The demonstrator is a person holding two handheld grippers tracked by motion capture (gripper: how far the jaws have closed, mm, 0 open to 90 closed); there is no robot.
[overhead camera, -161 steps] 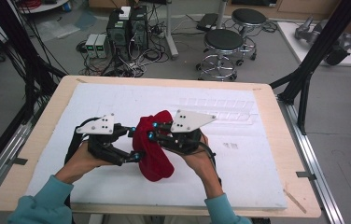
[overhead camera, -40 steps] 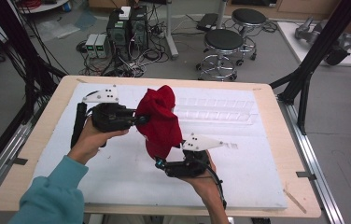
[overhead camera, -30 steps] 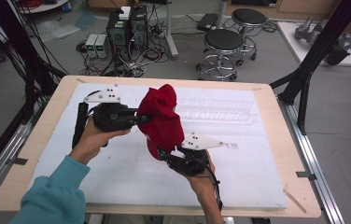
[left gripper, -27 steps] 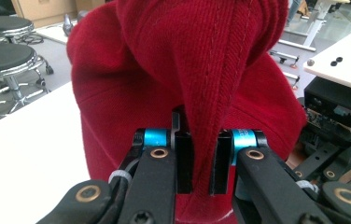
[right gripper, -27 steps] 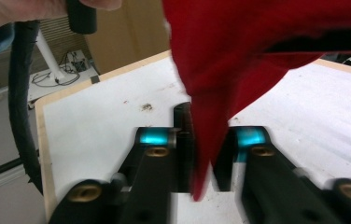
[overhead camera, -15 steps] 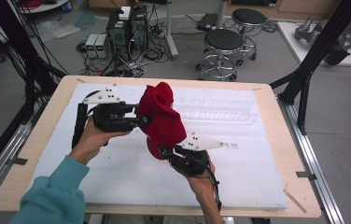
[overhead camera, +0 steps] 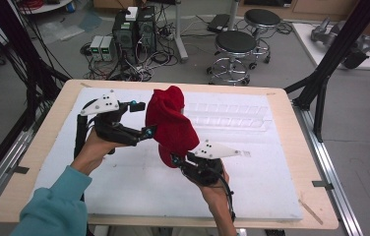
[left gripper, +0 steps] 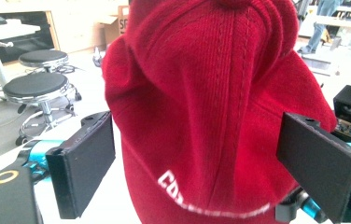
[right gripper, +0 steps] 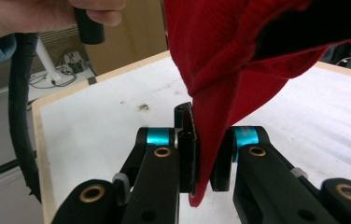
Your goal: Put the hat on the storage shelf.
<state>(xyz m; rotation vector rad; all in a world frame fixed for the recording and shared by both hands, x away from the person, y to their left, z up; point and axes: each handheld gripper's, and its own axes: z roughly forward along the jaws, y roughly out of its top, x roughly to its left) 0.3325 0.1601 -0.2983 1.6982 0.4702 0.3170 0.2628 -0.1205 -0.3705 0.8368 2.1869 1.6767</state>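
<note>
Cap (overhead camera: pixel 170 125) above table (overhead camera: pixel 281 196), left tongs (overhead camera: pixel 141 118) beside it, right tongs (overhead camera: pixel 175 160) beneath

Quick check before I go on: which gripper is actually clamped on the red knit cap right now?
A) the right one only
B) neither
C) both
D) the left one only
A: in the right gripper view the right gripper has its jaws shut on a fold of the red knit cap, while in the left gripper view the left gripper has its jaws spread wide on either side of the cap.

Teal sleeve (overhead camera: pixel 55 206); black hand-held gripper (overhead camera: pixel 141 119), cyan joints, grey plate.
</note>
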